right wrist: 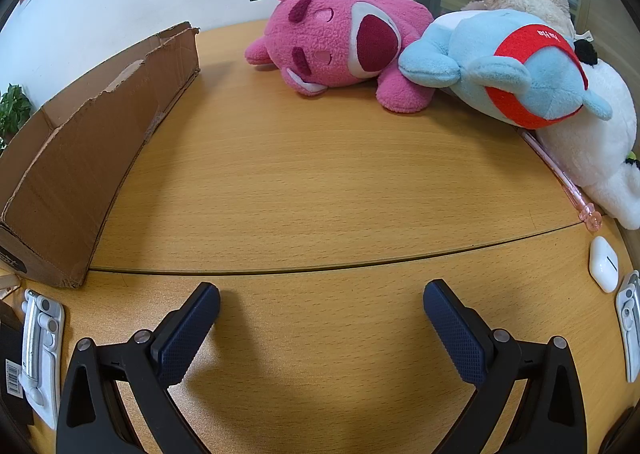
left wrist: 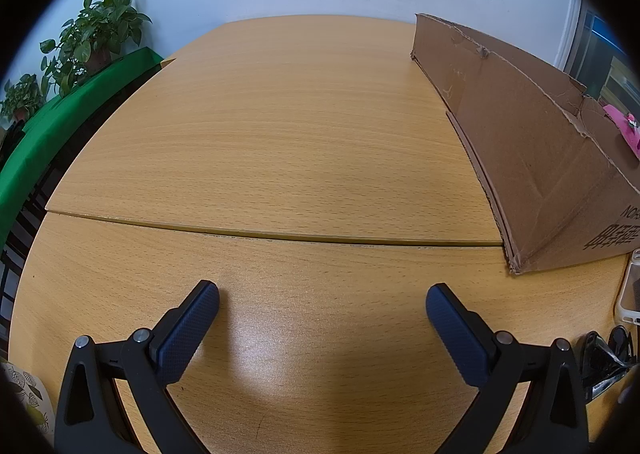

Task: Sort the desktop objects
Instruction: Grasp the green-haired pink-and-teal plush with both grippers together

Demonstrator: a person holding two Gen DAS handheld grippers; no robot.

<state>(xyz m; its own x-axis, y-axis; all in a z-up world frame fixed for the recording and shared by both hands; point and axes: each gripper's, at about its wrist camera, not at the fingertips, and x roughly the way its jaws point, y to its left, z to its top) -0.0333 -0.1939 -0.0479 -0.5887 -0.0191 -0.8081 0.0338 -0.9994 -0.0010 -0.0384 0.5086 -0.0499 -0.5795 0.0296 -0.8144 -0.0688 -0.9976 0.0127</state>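
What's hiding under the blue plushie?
A pink pen pokes out beneath the blue plushie and white plushie. Its far end is covered; anything else underneath stays hidden.

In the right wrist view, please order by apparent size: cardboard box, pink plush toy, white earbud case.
1. cardboard box, though it is nearer the camera, which enlarges it
2. pink plush toy
3. white earbud case

Cardboard box (left wrist: 532, 157): partial "NO"; other print unreadable.

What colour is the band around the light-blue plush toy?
Red, around the light-blue plush toy; clearest in the right wrist view.
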